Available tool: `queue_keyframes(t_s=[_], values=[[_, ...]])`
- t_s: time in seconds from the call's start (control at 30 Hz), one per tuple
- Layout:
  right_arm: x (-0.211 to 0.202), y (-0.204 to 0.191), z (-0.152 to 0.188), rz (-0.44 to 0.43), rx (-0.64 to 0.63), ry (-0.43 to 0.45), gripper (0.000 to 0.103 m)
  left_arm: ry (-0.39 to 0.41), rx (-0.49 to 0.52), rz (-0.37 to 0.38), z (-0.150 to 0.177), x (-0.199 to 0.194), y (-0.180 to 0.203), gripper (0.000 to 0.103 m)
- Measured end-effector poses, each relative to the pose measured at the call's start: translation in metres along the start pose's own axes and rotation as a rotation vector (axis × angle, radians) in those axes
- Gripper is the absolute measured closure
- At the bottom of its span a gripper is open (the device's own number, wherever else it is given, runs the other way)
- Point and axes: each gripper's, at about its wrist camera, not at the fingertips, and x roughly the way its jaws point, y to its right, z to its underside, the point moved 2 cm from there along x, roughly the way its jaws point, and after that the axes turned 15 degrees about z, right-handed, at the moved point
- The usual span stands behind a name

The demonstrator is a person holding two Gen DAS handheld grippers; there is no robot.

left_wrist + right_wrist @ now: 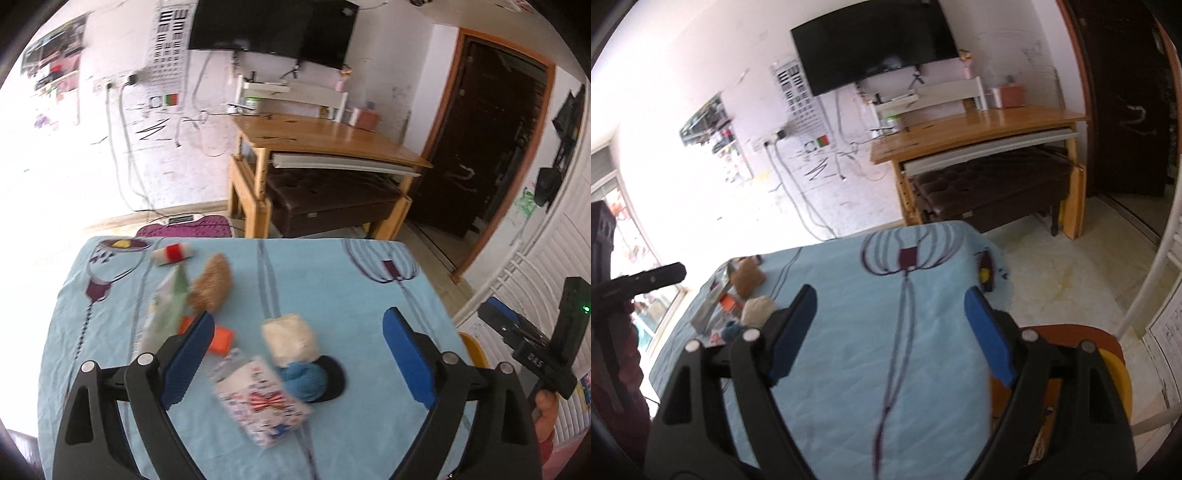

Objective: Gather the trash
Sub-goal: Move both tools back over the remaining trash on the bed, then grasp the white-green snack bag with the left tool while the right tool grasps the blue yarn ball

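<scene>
A table under a light blue cloth (332, 288) carries a scatter of trash. In the left wrist view a patterned paper box (258, 398) lies nearest, between the fingers of my left gripper (299, 336), which is open and holds nothing. Behind the box sit a cream wad (290, 339), a blue wad (303, 378) on a black disc (334, 373), an orange piece (221, 339), a green-white wrapper (166, 310), a brown lump (212, 282) and a red-and-white roll (173, 254). My right gripper (890, 308) is open over bare cloth (905, 332); the trash pile (738, 306) lies to its left.
A wooden desk (325, 136) with a dark padded bench under it stands beyond the table, below a wall-mounted screen (273, 27). A dark doorway (487, 136) is at the right. A brown chair seat with a yellow item (1108, 365) sits beside the table's right edge.
</scene>
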Motion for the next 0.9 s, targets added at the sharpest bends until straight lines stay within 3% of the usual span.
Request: queue_keyframes(t_s=[0.4, 0.67, 0.9], values=[[0.004, -0.078, 0.019, -0.128, -0.127, -0.052, 0.019, -0.039, -0.068, -0.123, 0.013, -0.007, -0.070, 0.016], [0.026, -0.132, 0.036, -0.133, -0.233, -0.119, 0.019, -0.094, -0.091, -0.099, 0.023, 0.009, -0.099, 0.016], [0.037, -0.160, 0.034, -0.163, -0.224, -0.166, 0.019, -0.103, -0.094, -0.103, 0.030, 0.016, -0.118, 0.016]])
